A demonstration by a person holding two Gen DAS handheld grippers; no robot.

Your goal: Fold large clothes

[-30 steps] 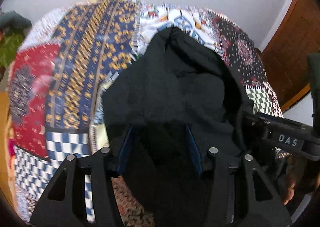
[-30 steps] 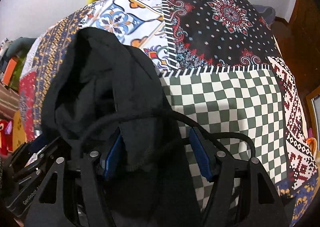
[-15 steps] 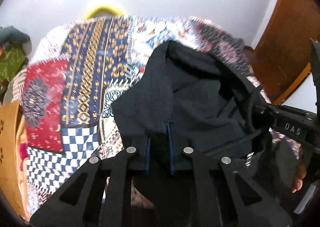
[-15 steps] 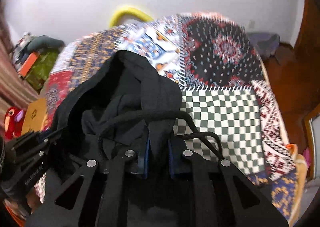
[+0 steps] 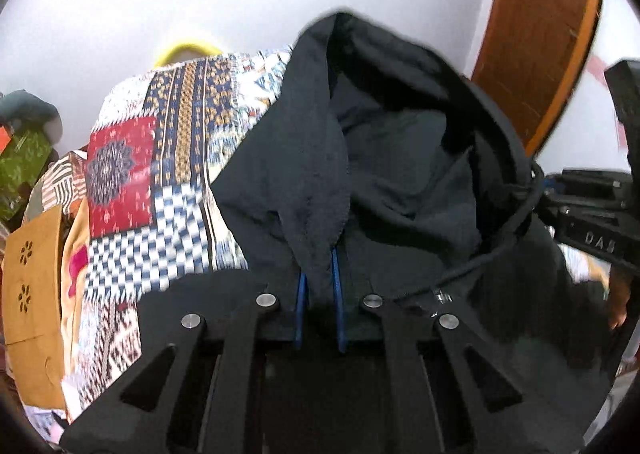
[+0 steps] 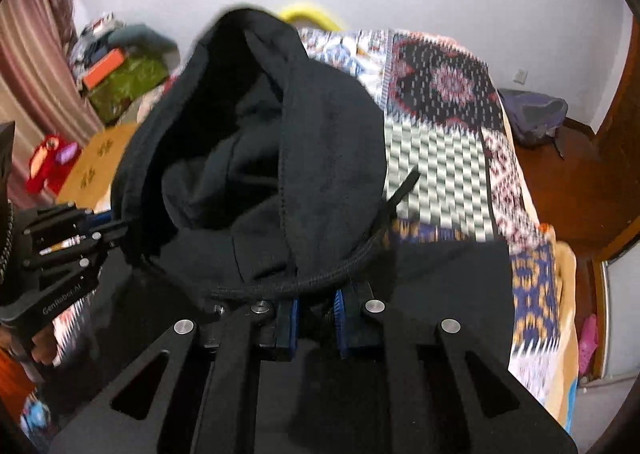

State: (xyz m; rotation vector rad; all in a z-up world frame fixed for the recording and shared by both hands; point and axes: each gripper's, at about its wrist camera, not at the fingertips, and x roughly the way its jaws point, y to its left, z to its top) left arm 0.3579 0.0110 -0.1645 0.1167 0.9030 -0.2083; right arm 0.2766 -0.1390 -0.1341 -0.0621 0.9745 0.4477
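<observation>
A black hoodie (image 5: 392,173) hangs lifted above the patchwork bed cover (image 5: 160,181), hood up and open towards me. My left gripper (image 5: 318,290) is shut on the hoodie's fabric near the neck. My right gripper (image 6: 316,306) is shut on the hoodie (image 6: 304,157) at the other side of the neck, under its black drawstring (image 6: 360,254). In the left wrist view the right gripper's body (image 5: 596,213) shows at the right edge. In the right wrist view the left gripper's body (image 6: 60,250) shows at the left edge.
The bed cover (image 6: 444,157) lies below and beyond the hoodie. A brown cardboard box (image 5: 36,294) stands left of the bed. A wooden door (image 5: 540,37) is at the right. A yellow hoop (image 5: 186,47) and a white wall are behind the bed. Clutter (image 6: 116,73) lies at the left.
Both grippers closed on the hoodie near the neck and lifted it off the bed. The hood now hangs high against the wall, and the bed sits lower in both views.
</observation>
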